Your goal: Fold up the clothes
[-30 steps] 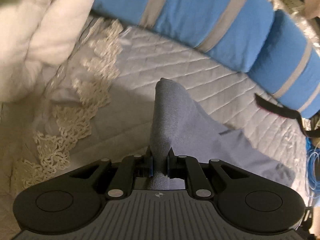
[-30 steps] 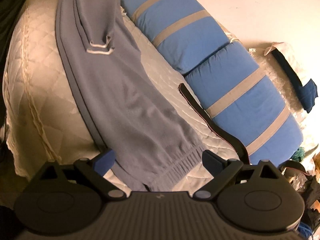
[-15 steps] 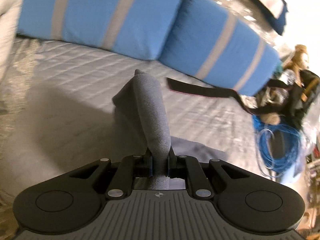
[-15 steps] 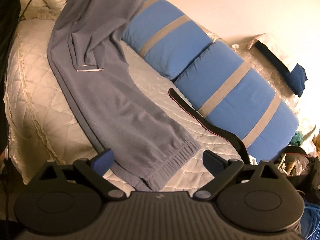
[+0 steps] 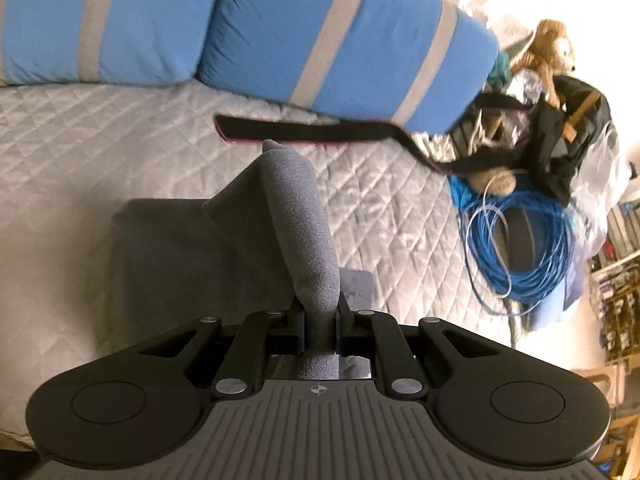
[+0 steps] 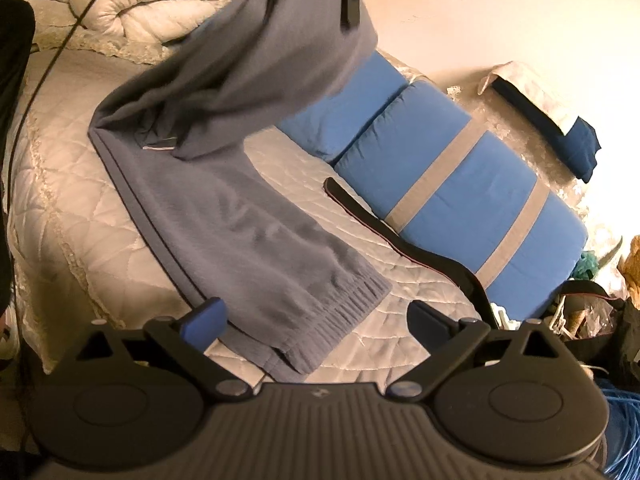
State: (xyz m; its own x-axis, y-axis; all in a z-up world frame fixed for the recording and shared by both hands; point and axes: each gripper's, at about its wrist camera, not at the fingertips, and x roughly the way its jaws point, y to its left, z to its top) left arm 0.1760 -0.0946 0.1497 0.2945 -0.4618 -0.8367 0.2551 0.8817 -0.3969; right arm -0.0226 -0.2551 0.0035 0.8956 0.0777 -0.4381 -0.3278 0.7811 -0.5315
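A pair of grey-blue sweatpants (image 6: 248,232) lies lengthwise on the quilted bed, ribbed cuff (image 6: 344,312) nearest my right gripper. My left gripper (image 5: 320,320) is shut on a bunched fold of the same sweatpants (image 5: 296,216), which rises from between its pads. In the right wrist view that lifted end (image 6: 280,52) hangs in the air over the middle of the garment, held from above. My right gripper (image 6: 316,316) stands open just above the cuff, nothing between its blue-padded fingers (image 6: 204,316).
Two blue pillows with grey stripes (image 6: 460,200) line the far side of the bed (image 5: 100,128). A black strap (image 5: 312,134) lies on the quilt before them. A blue cable coil (image 5: 520,248), a dark bag (image 5: 568,140) and a plush toy (image 5: 548,48) crowd the bed's end. A white duvet (image 6: 148,4) is heaped at the head.
My left gripper has carried the pinched end of the sweatpants along the bed toward the cuff end, doubling the garment over itself. My right gripper has barely moved and stays open.
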